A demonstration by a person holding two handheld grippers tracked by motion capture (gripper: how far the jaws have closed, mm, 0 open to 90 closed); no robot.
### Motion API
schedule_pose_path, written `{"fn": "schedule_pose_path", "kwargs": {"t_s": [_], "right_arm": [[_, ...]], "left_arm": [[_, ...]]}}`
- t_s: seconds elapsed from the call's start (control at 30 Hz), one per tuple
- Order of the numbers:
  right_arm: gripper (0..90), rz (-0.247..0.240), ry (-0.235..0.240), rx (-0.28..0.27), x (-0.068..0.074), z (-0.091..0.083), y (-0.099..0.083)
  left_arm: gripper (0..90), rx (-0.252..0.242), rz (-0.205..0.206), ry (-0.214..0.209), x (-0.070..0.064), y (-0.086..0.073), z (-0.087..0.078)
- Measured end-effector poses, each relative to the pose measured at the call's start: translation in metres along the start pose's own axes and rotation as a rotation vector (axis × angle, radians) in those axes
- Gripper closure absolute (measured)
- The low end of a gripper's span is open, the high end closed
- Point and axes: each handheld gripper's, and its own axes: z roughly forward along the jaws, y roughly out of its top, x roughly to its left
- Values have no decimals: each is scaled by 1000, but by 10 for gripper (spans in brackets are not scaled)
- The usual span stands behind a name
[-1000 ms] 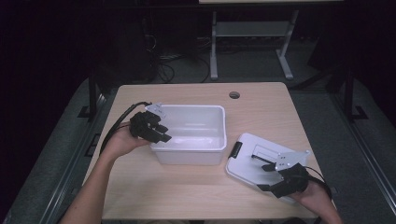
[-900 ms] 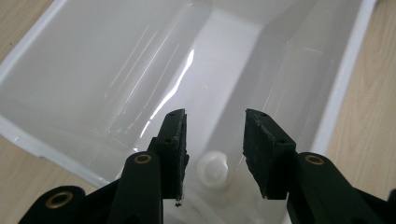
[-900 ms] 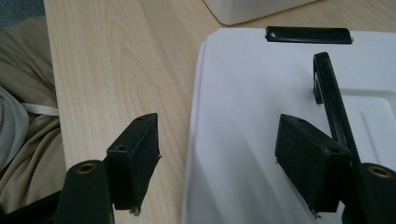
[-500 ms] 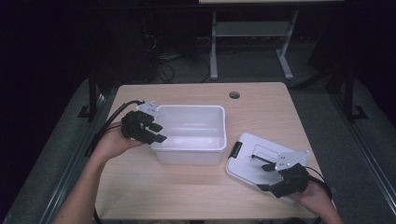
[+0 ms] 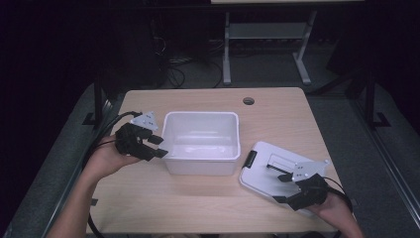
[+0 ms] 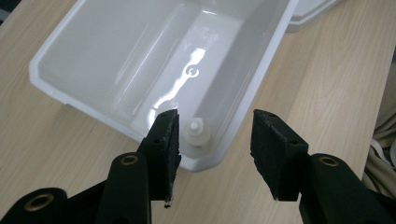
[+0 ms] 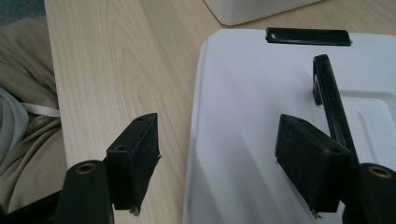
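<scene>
A white plastic bin (image 5: 200, 167) stands empty at the middle of the wooden table (image 5: 198, 203). Its white lid (image 5: 270, 158), with a black handle (image 7: 329, 102) and a black latch (image 7: 308, 36), lies flat to the bin's right. My left gripper (image 5: 161, 147) hovers open just left of the bin. In the left gripper view the bin's near corner (image 6: 205, 158) lies between the jaws of my left gripper (image 6: 215, 126), untouched. My right gripper (image 5: 276, 184) is open over the lid's near edge. In the right gripper view, my right gripper (image 7: 217, 135) has one jaw above the table and the other above the lid (image 7: 261, 93).
A round cable hole (image 5: 248, 101) sits near the table's far edge. Beyond the table stands a metal frame (image 5: 267, 44) on a dark floor. Black cables (image 5: 111, 124) trail off the table's left side. Cloth (image 7: 23, 116) shows at the table's near edge.
My left gripper has drawn back to the left, away from the bin's rim and slightly toward the person. The right gripper, the bin and the lid have stayed put.
</scene>
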Motion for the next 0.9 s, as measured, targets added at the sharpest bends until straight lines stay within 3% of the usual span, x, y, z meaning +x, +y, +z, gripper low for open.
{"fn": "schedule_pose_path", "kwargs": {"t_s": [0.43, 0.9], "right_arm": [[298, 10, -5, 0, 3, -2, 2], [298, 1, -20, -1, 4, -4, 6]], "left_arm": [[495, -4, -20, 23, -10, -29, -13], [482, -17, -62, 19, -20, -64, -7]]}}
